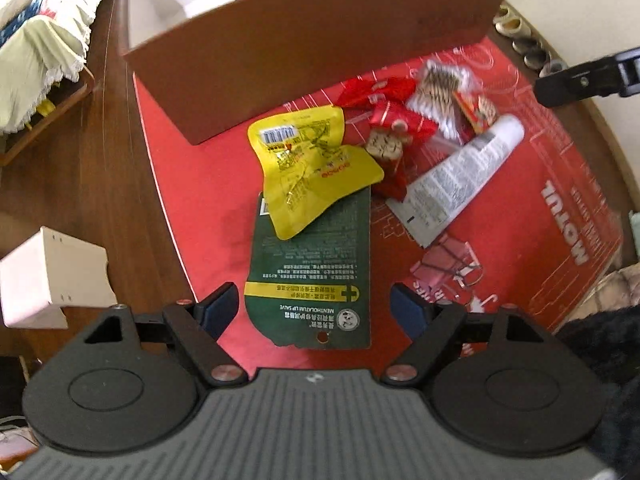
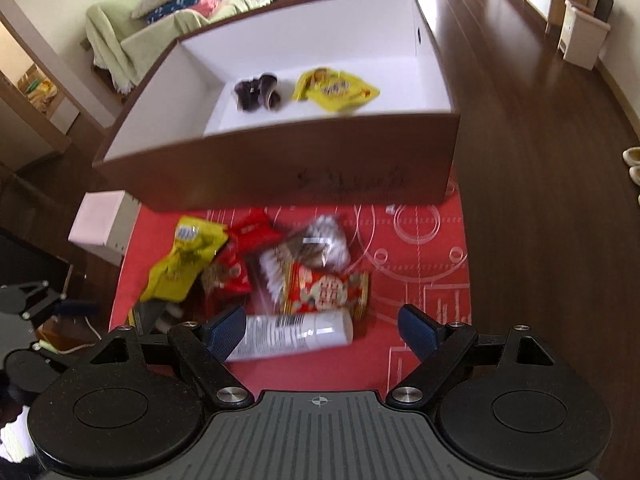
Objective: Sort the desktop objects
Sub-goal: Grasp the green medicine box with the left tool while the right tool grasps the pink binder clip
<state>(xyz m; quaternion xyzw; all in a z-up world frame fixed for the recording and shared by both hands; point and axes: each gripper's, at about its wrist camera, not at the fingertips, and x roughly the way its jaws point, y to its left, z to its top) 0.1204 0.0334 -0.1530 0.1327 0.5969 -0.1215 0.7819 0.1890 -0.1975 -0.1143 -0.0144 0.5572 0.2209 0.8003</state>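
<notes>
1. Jaws: left gripper [image 1: 311,307] spread wide, empty, hovering over the green card [image 1: 310,264]. Right gripper [image 2: 320,328] also wide apart, empty, above the white tube [image 2: 294,334].
2. Unsorted pile sits on the red mat [image 1: 560,216], just in front of the brown box [image 2: 280,176]: yellow pouch [image 1: 308,168] overlapping the top of the green card, red packets [image 1: 384,120] touching it, clear bag of sticks [image 1: 436,96] behind, tube lying beside them, pink clips [image 1: 444,264] near the tube's flat end.
3. In the box so far: a second yellow pouch [image 2: 334,90] and a dark purple item [image 2: 258,92], on the white floor of the box.
4. Judgement: sorting is early; most of the pile is still out.
5. Risk, left side: the card lies flat on the mat, so the jaws may skid over it without getting an edge. The pouch rests on it, so lifting the card would likely drag or flip the pouch.
6. Risk, right side: the tube is round and may roll or squirt out if pinched off-centre. The red tin-like packet [image 2: 326,290] touches it and could get nudged.
7. Both views are blurred, so aim may be off. Grippers work the same pile from opposite sides; collision is possible.
8. The box wall is tall; a low carry could clip its rim.
</notes>
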